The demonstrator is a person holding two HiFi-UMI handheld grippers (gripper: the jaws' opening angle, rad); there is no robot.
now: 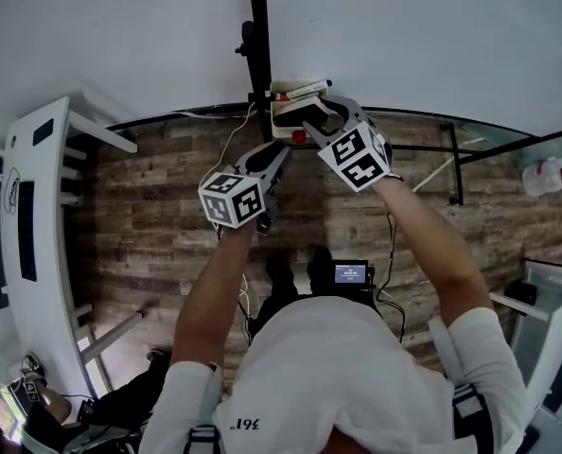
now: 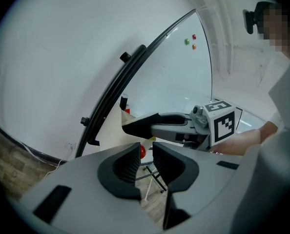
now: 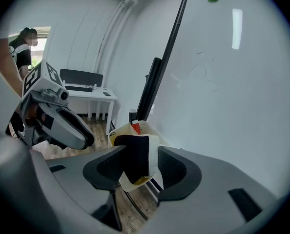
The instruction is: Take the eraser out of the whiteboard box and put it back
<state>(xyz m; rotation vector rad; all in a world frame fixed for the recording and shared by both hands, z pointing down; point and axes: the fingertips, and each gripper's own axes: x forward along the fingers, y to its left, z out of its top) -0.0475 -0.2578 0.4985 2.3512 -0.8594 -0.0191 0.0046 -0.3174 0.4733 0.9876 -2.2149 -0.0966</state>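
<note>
Eraser (image 3: 135, 159) clamped between right tongs (image 3: 141, 156), near whiteboard box (image 3: 113, 136).

box (image 1: 286, 112) against whiteboard (image 1: 404, 26), left gripper (image 2: 146, 151) close beside

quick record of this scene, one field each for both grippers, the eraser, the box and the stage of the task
right gripper: shut on the eraser
eraser: tilted between the right jaws, lower end hanging free
box: fixed at the whiteboard's lower edge, just beyond the eraser
left gripper: jaws slightly apart, nothing between them
stage: eraser gripped close to the box
</note>
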